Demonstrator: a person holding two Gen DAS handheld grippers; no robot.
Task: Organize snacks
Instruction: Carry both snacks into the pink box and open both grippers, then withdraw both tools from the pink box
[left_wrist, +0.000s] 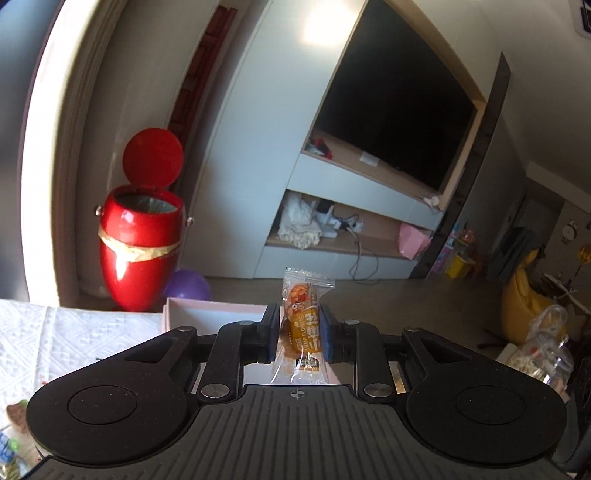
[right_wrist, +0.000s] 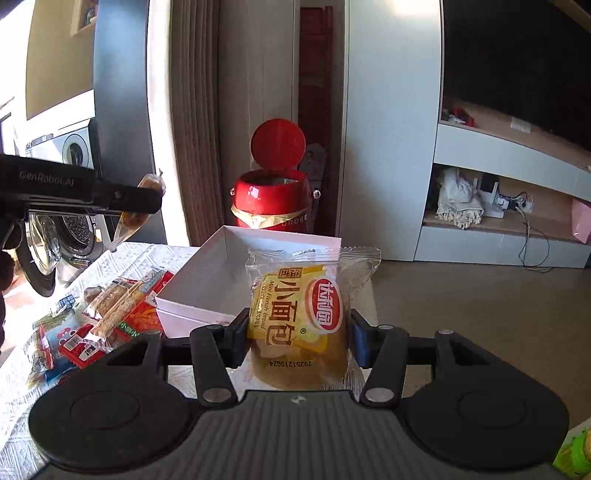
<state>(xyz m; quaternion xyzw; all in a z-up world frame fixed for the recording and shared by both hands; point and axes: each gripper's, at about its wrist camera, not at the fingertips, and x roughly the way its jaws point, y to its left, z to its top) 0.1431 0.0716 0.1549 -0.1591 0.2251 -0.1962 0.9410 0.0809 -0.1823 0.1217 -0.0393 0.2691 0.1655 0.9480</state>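
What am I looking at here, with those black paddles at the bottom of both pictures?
Those are hand-held tongs, one in each of a person's hands, with no robot arm behind them. Each carries a camera looking forward along its two fingers, so one picture comes from the left tongs and the other from the right tongs.

The left tongs pinch a small orange snack packet. The right tongs grip a wrapped mini French bread. In the right view you can also see the left tongs from the side, up in the air.

Below is a table with a white patterned cloth, an open white box and a pile of loose snack packets. The red bin with its lid up stands on the floor behind.
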